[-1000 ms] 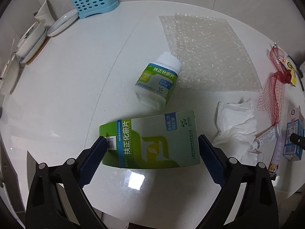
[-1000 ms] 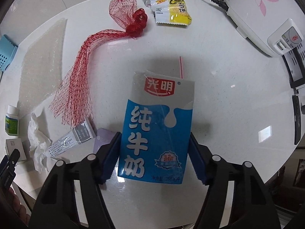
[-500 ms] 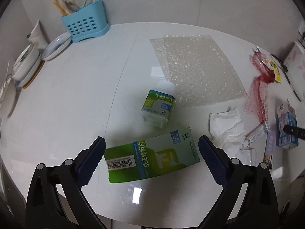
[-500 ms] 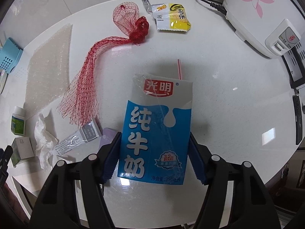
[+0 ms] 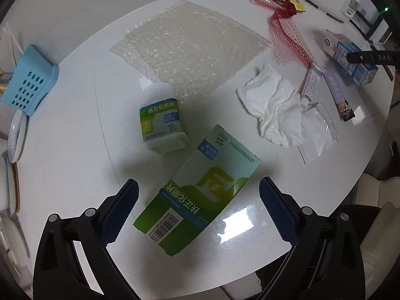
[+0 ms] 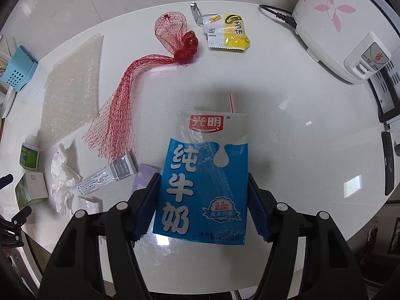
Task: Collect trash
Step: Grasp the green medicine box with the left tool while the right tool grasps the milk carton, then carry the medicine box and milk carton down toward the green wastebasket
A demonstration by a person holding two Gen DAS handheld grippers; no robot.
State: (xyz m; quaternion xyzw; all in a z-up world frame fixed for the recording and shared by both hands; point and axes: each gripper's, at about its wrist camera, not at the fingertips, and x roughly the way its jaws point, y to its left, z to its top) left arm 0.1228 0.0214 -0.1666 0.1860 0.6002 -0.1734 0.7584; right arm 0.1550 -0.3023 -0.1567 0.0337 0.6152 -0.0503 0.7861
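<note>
My right gripper [image 6: 202, 205] is shut on a blue and white milk carton [image 6: 205, 172] with a red straw, held over the white round table [image 6: 287, 105]. My left gripper [image 5: 197, 210] is open above a green medicine box [image 5: 197, 190] that lies diagonally between its fingers without touching them. A white medicine bottle [image 5: 162, 120] lies just beyond the box. The carton also shows in the left wrist view [image 5: 350, 57]. A crumpled tissue [image 5: 272, 107], an ointment tube [image 6: 107, 177], a red net bag [image 6: 140, 75], a yellow snack wrapper [image 6: 227, 35] and bubble wrap [image 5: 190, 45] lie on the table.
A white rice cooker [image 6: 332, 22] with a cord stands at the back right. A blue utensil holder [image 5: 27, 80] and dishes [image 5: 15, 135] sit at the left edge. A purple sachet [image 5: 337, 92] and a clear plastic bag [image 5: 317, 132] lie near the tissue.
My left gripper has turned and swung, so the green box now lies diagonally between its fingers. My right gripper keeps hold of the milk carton and has barely moved.
</note>
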